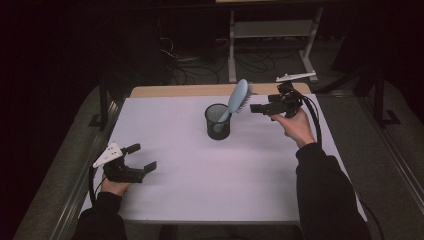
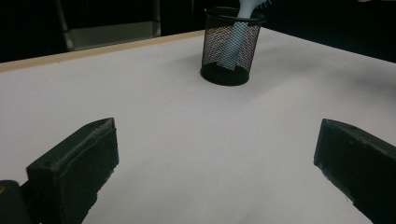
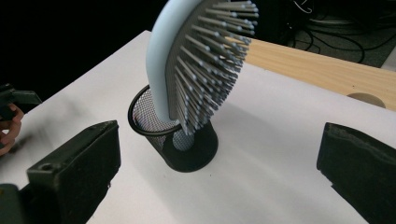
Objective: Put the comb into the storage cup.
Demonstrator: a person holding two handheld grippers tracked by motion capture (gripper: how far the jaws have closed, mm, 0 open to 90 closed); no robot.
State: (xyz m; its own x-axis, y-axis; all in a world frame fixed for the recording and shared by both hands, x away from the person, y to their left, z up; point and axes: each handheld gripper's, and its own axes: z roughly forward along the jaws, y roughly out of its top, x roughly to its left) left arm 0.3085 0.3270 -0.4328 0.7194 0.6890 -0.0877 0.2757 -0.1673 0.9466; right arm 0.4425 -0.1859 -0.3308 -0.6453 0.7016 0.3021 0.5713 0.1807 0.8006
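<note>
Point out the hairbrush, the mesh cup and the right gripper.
hairbrush [image 3: 163,60]: right gripper view, on its pale blue back.
mesh cup [image 1: 218,126]: high view, on its outer wall.
right gripper [image 1: 256,108]: high view, between its fingertips.

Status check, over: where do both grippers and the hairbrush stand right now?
Left gripper open, low over the table. Right gripper open beside the hairbrush, nothing between its jaws. Hairbrush handle-down in the mesh cup, leaning on its rim. Nothing in the way.

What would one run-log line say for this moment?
hairbrush: handle down in mesh cup, leaning right | right gripper: open, beside brush head, holding nothing | left gripper: open, empty
</note>
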